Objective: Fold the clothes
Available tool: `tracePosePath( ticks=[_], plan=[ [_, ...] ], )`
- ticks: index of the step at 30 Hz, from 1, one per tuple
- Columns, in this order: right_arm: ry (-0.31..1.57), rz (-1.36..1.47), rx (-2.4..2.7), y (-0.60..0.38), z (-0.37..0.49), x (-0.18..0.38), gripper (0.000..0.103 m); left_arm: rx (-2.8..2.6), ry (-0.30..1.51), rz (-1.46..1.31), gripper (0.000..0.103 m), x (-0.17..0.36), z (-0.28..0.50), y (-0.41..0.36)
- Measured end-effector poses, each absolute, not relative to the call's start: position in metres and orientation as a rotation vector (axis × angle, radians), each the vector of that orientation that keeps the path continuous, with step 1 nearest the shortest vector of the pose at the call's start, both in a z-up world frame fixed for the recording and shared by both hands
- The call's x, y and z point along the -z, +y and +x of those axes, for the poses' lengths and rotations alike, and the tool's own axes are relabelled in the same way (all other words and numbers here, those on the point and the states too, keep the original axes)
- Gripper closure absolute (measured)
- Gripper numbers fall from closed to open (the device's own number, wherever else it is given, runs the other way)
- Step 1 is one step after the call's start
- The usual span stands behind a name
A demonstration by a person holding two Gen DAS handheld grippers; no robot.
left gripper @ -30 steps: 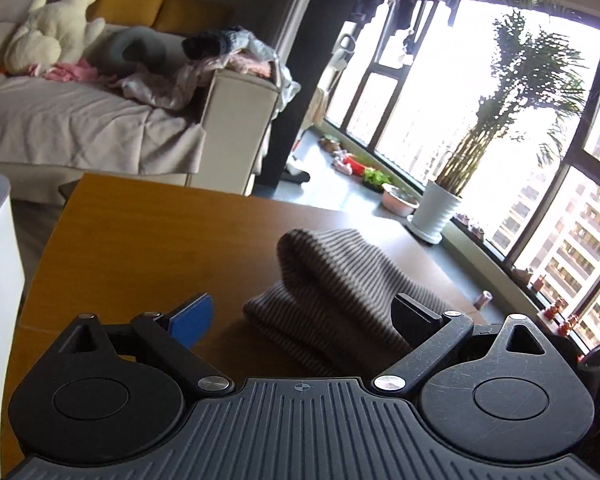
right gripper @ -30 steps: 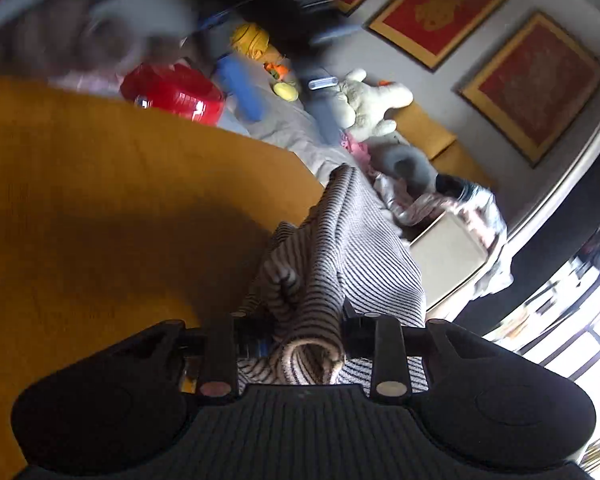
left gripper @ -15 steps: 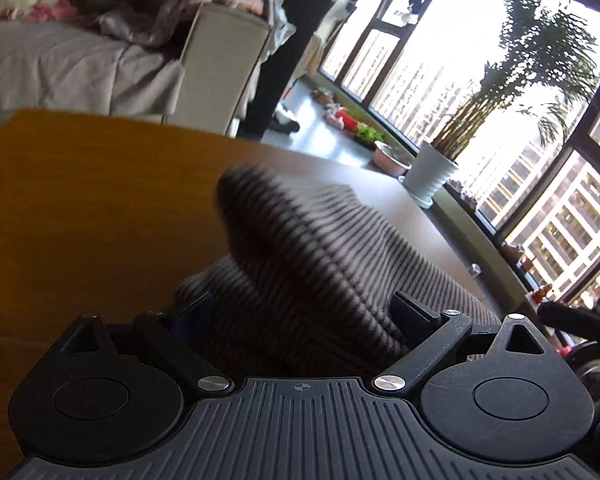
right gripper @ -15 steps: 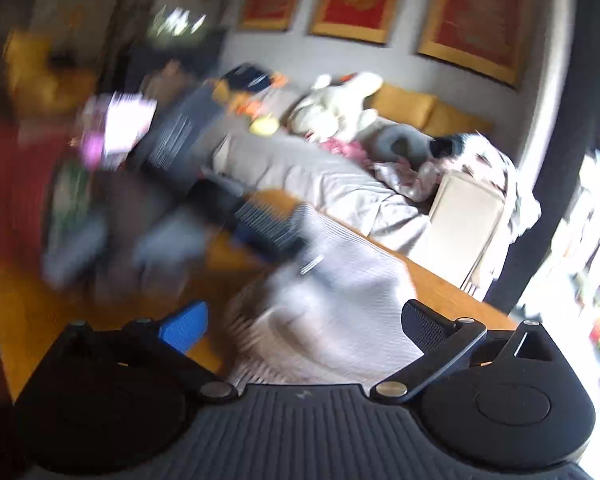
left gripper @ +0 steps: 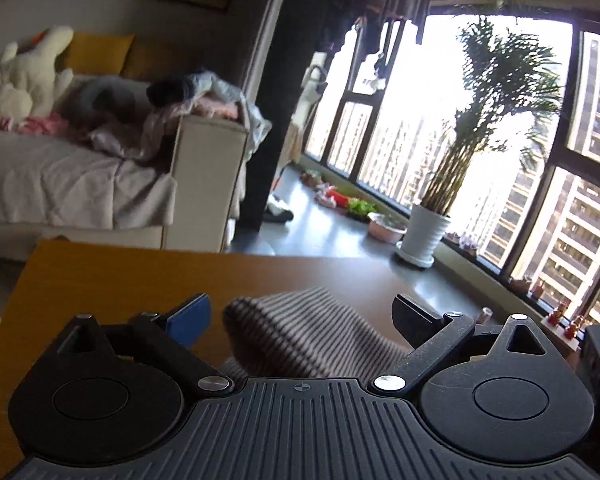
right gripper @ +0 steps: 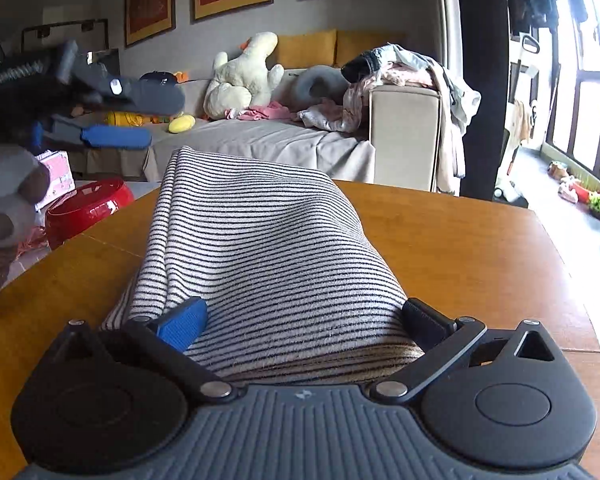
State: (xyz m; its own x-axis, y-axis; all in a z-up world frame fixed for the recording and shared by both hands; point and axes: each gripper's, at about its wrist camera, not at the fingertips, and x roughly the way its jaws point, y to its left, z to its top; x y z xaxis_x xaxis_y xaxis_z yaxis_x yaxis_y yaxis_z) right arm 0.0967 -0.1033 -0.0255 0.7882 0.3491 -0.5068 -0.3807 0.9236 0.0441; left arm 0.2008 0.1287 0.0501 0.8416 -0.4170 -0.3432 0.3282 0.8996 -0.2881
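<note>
A striped knit garment point(right gripper: 268, 264), cream with thin dark lines, lies folded in a long bundle on the wooden table point(right gripper: 472, 256). My right gripper point(right gripper: 304, 320) is open, its fingers standing either side of the garment's near end. In the left wrist view the same garment point(left gripper: 300, 332) bulges up between the fingers of my left gripper point(left gripper: 304, 316), which is open and not clamped on it. The left gripper also shows in the right wrist view point(right gripper: 112, 132), raised at the far left.
A sofa point(right gripper: 268, 140) with plush toys and loose clothes stands behind the table. A red bowl point(right gripper: 88, 208) sits left of the table. A potted plant point(left gripper: 428, 236) stands by the windows. Bare table point(left gripper: 100, 280) lies left of the garment.
My right gripper has let go of the garment and now stands open over its laid-down end. My left gripper has lifted and pulled back, so less of the garment shows.
</note>
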Motion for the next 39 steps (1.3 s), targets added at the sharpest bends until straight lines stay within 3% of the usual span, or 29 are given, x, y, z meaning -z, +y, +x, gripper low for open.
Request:
tracePosePath(
  ticks=[3,8,18,25,34,39],
  plan=[
    [0.536,-0.066,-0.375,-0.101,0.095,0.026,0.000,0.505,0.439,-0.265,0.000,-0.054,0.214,0.109],
    [0.550,-0.036,-0.361,-0.105,0.086,0.022,0.000,0.462,0.652,-0.308,0.000,0.012,0.249,0.097],
    [0.584,0.058,-0.410,-0.119,0.097,0.000,0.000,0.459,0.619,-0.243,0.000,0.020,0.232,0.107],
    [0.545,-0.222,-0.451,-0.065,0.084,0.016,0.000,0.459,0.604,-0.270,0.000,0.023,0.233,0.112],
    [0.559,-0.197,-0.466,-0.072,0.076,0.016,0.000,0.461,0.525,-0.208,0.000,-0.010,0.196,0.099],
    [0.617,-0.219,-0.461,-0.101,0.081,-0.005,0.000,0.458,0.571,-0.208,0.000,0.005,0.201,0.097]
  ],
)
